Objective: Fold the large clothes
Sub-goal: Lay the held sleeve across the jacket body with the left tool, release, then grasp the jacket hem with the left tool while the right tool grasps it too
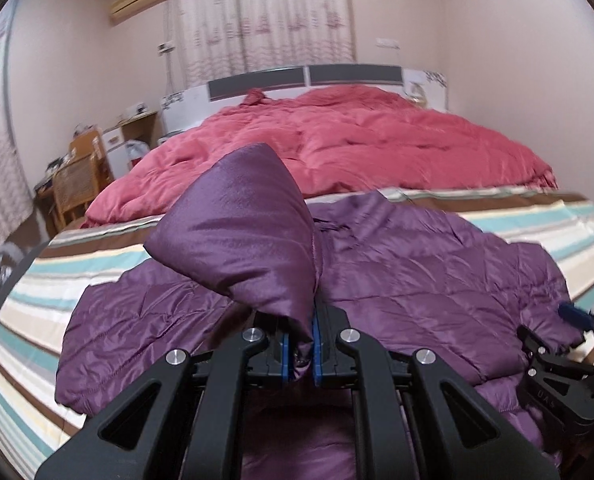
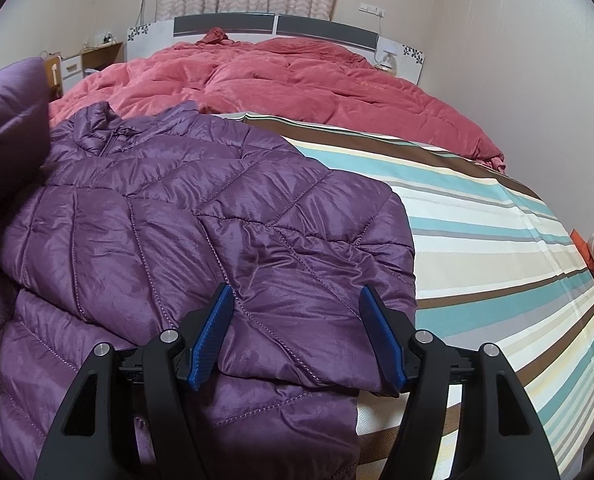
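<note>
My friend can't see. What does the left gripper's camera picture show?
The left gripper is shut on a lifted sleeve of a purple puffy jacket spread on a striped bed sheet. A red quilt lies behind.

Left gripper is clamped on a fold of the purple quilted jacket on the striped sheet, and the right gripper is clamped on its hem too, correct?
Not quite. The left gripper is shut on a lifted fold of the purple quilted jacket on the striped sheet, but the right gripper is open: the right wrist view shows its blue pads spread apart above the jacket, gripping nothing.
</note>
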Tool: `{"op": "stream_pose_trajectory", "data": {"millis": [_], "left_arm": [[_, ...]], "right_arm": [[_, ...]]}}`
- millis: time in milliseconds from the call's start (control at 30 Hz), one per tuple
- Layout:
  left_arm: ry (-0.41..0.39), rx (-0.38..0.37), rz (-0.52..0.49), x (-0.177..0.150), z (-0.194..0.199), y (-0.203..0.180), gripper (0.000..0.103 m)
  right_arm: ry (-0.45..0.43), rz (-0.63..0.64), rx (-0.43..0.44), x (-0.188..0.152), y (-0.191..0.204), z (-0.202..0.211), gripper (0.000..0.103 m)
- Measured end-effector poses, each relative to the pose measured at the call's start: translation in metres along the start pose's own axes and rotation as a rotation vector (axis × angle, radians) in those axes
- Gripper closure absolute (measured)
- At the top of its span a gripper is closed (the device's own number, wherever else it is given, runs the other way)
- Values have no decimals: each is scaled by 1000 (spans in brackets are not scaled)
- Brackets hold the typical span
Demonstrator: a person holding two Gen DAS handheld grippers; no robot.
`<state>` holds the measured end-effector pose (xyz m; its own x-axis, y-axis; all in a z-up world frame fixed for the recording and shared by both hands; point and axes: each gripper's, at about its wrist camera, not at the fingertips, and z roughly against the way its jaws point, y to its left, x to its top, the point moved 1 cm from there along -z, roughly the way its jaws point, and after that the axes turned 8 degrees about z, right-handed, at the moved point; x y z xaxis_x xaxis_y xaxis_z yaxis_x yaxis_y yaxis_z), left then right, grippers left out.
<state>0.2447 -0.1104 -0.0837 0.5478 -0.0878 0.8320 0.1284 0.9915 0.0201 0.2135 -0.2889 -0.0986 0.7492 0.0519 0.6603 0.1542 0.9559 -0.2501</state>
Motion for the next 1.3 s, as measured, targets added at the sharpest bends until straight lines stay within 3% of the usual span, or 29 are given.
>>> {"op": "stream_pose_trajectory", "data": {"millis": [233, 300, 367, 500, 567, 667, 767, 933, 1000, 1100, 1200, 1300], "left_arm": [[97, -56, -148, -14, -20, -30, 93], [127, -79, -178, -17, -26, -33, 84], [137, -116, -207, -21, -24, -39, 53], [113, -181, -263, -27, 1, -51, 46], [122, -229, -248, -30, 17, -48, 38], [129, -245, -181, -30, 37, -23, 36], [131, -185, -65, -25, 43, 27, 35], [167, 34, 161, -19, 18, 123, 37], [184, 81, 239, -20, 8, 151, 37], [232, 132, 247, -27, -10, 169, 37], [265, 129, 210, -39, -22, 168, 34], [273, 119, 183, -42, -33, 167, 33]], "right_arm": [[1, -2, 0, 0, 0, 0, 38], [1, -2, 1, 0, 0, -1, 38], [0, -2, 1, 0, -1, 0, 38], [2, -7, 3, -1, -1, -1, 38], [0, -8, 3, -1, -1, -1, 38], [-25, -17, -1, -1, -3, 6, 38], [-83, -19, 30, 6, -3, 23, 38], [-158, -63, 175, 42, 12, 47, 38], [-152, -42, 235, 58, 31, 42, 38], [-92, 0, 293, 67, 60, 20, 38], [3, -6, 274, 63, 74, -11, 38], [40, -43, 286, 58, 74, -26, 37]]}}
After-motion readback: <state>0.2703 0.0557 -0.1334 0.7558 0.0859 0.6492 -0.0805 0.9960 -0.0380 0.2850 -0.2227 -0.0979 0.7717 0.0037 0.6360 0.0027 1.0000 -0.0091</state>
